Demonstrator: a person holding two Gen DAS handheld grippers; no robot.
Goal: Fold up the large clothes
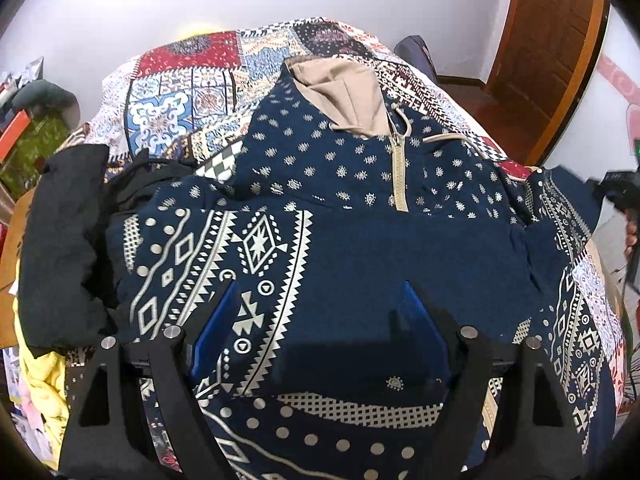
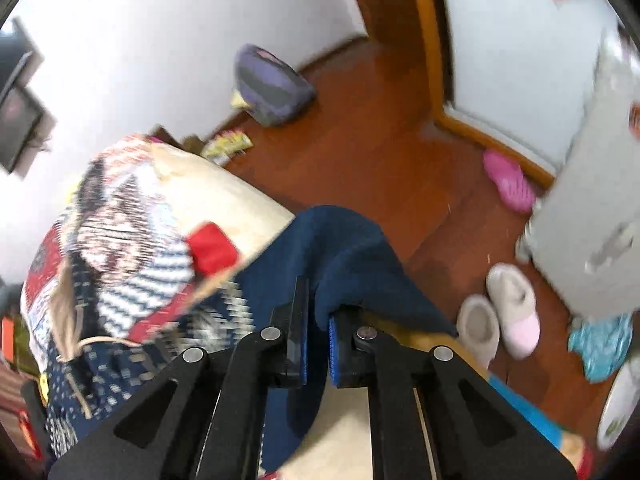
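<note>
On my left, the left claw [image 1: 316,312] hangs released over the navy patterned hoodie [image 1: 360,240], which lies spread on the quilted bed [image 1: 192,92]. On my right, the right claw [image 2: 318,320] is clenched on a navy sleeve [image 2: 344,248] at the bed's right edge. I judge the sleeve fold is underway; next I should carry it leftward across the body.

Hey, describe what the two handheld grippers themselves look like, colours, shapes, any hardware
Both look alike. The left gripper has matte black angular linkage arms with triangular cut-outs, round silver pivot pins, and flat blue pads lining its fingers. The right gripper shows the same black arms, silver pins and ribbed blue pads. No cables or markings are visible.
</note>
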